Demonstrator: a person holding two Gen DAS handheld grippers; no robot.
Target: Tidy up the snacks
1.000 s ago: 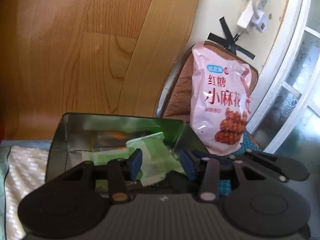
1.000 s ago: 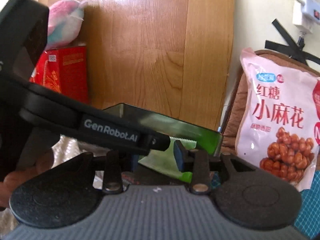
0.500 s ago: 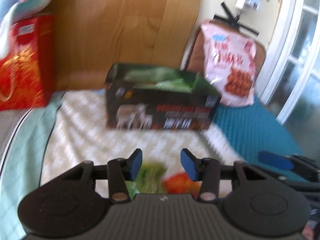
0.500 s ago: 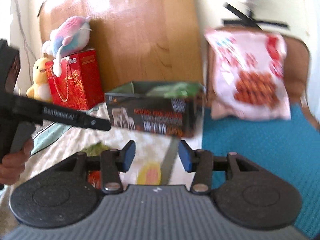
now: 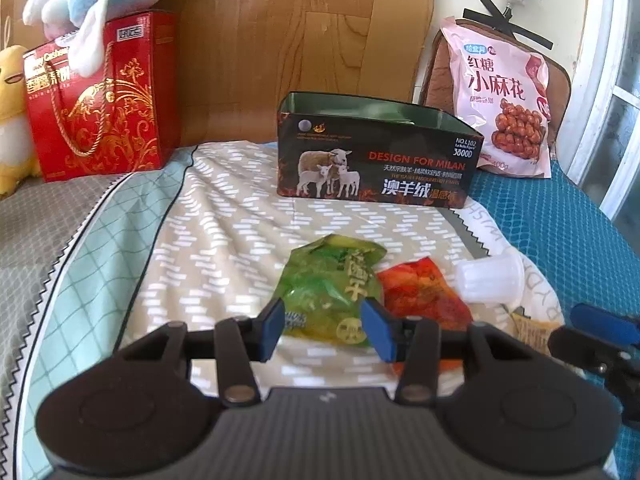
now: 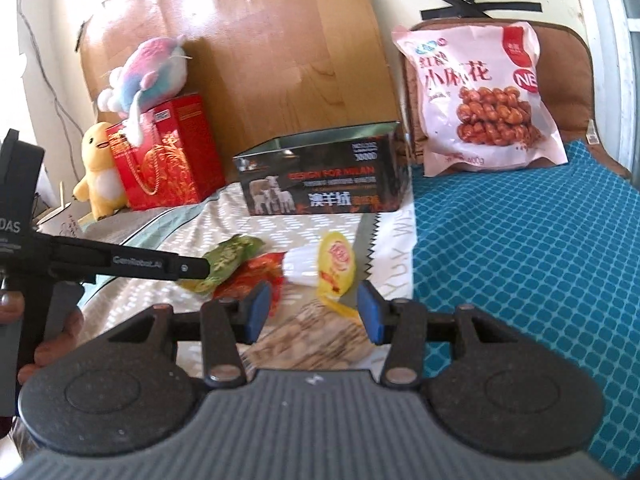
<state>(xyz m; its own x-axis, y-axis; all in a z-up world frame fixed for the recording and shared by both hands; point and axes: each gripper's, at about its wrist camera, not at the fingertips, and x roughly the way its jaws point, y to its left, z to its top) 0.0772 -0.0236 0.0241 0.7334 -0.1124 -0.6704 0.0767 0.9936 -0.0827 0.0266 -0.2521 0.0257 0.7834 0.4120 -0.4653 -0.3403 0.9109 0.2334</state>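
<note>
A dark open tin box (image 5: 380, 160) (image 6: 320, 184) with sheep pictures stands on the patterned cloth. Loose snacks lie in front of it: a green packet (image 5: 332, 284) (image 6: 228, 258), a red packet (image 5: 420, 292) (image 6: 248, 276), a white jelly cup (image 5: 490, 280) with a yellow lid (image 6: 336, 266), and a beige packet (image 6: 316, 336). My left gripper (image 5: 324, 330) is open and empty, its fingers on either side of the green packet's near end. My right gripper (image 6: 312, 312) is open and empty over the beige packet.
A large pink snack bag (image 5: 500, 100) (image 6: 484, 96) leans on a brown cushion behind a teal mat (image 6: 520, 248). A red gift box (image 5: 100, 96) with plush toys (image 6: 144, 72) stands at the left. A wooden board (image 5: 300, 40) backs the scene.
Both grippers pulled back from over the tin box to the loose snacks in front of it. A green packet stays in the box. Both grippers stayed open.
</note>
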